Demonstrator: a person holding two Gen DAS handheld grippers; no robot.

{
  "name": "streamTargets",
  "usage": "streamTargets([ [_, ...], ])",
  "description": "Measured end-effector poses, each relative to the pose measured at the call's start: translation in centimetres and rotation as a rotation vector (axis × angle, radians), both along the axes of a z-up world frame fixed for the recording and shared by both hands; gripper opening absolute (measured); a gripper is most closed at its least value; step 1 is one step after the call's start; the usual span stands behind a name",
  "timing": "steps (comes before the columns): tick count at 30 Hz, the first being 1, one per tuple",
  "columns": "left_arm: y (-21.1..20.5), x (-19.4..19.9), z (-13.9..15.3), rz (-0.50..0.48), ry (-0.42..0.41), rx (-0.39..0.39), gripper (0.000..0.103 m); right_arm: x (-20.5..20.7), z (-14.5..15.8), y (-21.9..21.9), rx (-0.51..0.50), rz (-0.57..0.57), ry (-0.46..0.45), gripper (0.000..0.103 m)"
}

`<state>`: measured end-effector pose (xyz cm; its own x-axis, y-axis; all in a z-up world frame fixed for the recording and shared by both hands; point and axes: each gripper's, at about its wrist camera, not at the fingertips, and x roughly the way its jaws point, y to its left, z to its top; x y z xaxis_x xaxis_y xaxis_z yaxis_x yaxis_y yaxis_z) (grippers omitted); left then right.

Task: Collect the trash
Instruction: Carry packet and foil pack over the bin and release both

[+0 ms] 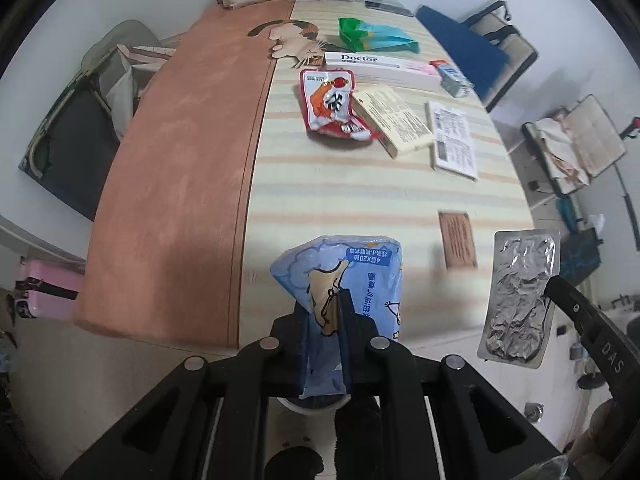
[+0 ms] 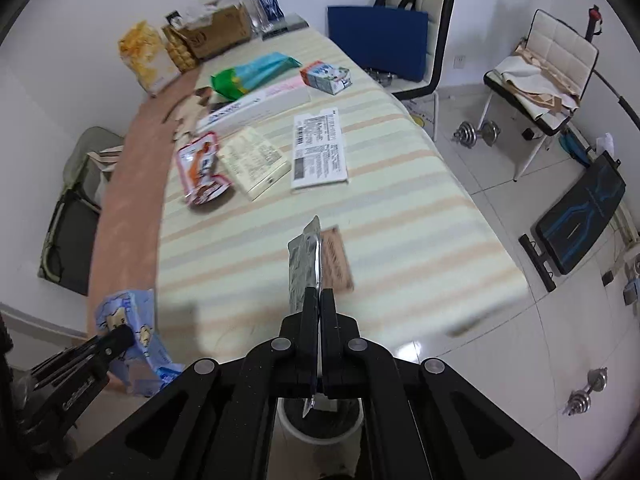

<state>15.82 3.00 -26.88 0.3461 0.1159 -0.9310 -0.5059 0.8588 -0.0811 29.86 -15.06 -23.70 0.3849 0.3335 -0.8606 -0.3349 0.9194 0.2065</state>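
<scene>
Two pieces picked up: blue wrapper (image 1: 340, 280) clamped in left hand-held gripper (image 1: 326, 316), foil blister sheet (image 2: 304, 268) in right hand-held gripper (image 2: 320, 308). Red packet (image 1: 334, 106), boxes left on tabletop (image 1: 360, 200).

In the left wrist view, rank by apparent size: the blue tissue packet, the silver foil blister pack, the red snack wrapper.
1. Blue tissue packet, though nearest the camera.
2. Silver foil blister pack, close behind.
3. Red snack wrapper, farthest away.

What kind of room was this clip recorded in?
Probably a lived-in home room: a table under a striped cloth strewn with snack packaging, chairs beside it, and dumbbells on the tiled floor.
</scene>
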Motion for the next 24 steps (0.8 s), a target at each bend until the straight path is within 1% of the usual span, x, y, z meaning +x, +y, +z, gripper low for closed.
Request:
streamTargets([
  [4, -0.9, -4.4, -0.8, -0.029, 0.002, -0.041, 0.01, -6.7, 0.5, -1.7, 0.007, -0.004, 0.004, 0.001],
  [6, -1.5, -6.5, -2.0, -0.039, 0.023, -0.067, 0.01, -9.3, -0.1, -2.4, 0.005, -0.004, 0.022, 0.001],
  [7, -1.7, -7.1, -2.7, -0.04, 0.036, -0.075, 0.01, -10.9, -0.7, -2.9, -0.002, -0.001, 0.039, 0.001],
  [9, -2.1, -8.3, -4.4, -0.043, 0.071, -0.095, 0.01, -12.7, -2.0, -3.5, -0.02, 0.001, 0.066, 0.001],
  [12, -2.6, -9.7, -8.4, -0.033, 0.134, -0.14, 0.01, -15.0, -5.4, -4.5, -0.056, 0.0, 0.129, 0.001],
  [13, -2.7, -9.8, -9.5, -0.032, 0.147, -0.152, 0.01, -15.6, -7.2, -4.9, -0.064, -0.003, 0.165, 0.001],
  [16, -3.2, -10.0, -13.6, -0.027, 0.195, -0.18, 0.01, -16.6, -11.6, -5.5, -0.095, -0.003, 0.223, 0.001],
  [18, -3.4, -9.9, -16.9, -0.021, 0.229, -0.199, 0.01, -16.8, -14.5, -5.8, -0.115, 0.002, 0.256, 0.001],
  [24, -3.3, -9.3, -28.0, 0.01, 0.309, -0.264, 0.01, -16.2, -26.1, -5.8, -0.134, 0.017, 0.346, 0.001],
])
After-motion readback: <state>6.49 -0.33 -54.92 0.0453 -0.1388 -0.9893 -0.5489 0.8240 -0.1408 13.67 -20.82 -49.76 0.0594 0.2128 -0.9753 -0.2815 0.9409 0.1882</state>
